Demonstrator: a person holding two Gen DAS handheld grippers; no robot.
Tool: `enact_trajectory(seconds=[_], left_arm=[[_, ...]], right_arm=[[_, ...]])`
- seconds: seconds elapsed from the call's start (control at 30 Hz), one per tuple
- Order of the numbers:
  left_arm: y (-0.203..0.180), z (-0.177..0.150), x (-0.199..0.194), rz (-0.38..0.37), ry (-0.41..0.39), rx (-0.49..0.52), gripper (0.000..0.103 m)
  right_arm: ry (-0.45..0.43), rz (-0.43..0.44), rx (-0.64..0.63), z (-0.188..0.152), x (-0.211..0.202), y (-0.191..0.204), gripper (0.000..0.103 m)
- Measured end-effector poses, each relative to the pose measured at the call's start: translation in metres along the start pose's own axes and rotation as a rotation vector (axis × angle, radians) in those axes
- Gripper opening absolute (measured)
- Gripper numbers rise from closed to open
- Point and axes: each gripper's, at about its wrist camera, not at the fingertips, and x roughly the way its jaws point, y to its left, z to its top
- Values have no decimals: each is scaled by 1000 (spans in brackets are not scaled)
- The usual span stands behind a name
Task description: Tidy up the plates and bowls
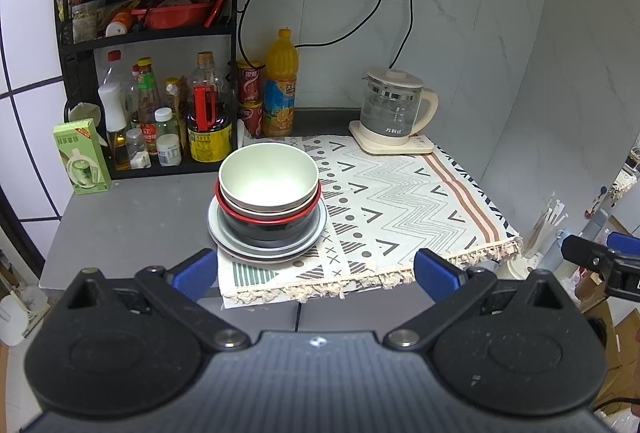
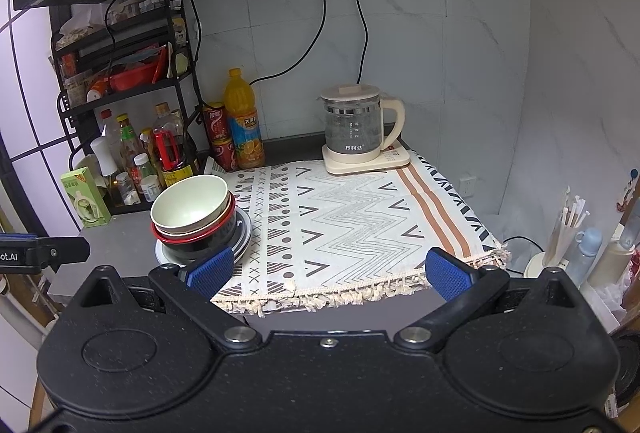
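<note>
One stack stands at the left edge of the patterned cloth (image 1: 400, 193): a pale green bowl (image 1: 268, 177) nested in a beige one, inside a black bowl with a red rim (image 1: 272, 227), on grey plates (image 1: 224, 237). The right wrist view shows the same stack: the green bowl (image 2: 190, 207) and plates (image 2: 244, 233). My left gripper (image 1: 316, 273) hangs open before the counter's front edge, short of the stack, nothing between its blue pads. My right gripper (image 2: 330, 273) is open too, lower right of the stack; its left pad (image 2: 212, 271) overlaps the plates in the picture.
A glass kettle (image 1: 394, 109) on its base sits at the cloth's back right. An orange drink bottle (image 1: 280, 89), red cans and a black rack (image 1: 152, 33) of sauce bottles line the back left, with a green carton (image 1: 80, 157). Cords hang from wall sockets.
</note>
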Motion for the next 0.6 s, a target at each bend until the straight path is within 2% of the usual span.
enact_trajectory(seconds=[0.6], left_arm=[[0,0,8,4,34,12,103]], right_arm=[[20,1,16,-2,6,1,103]])
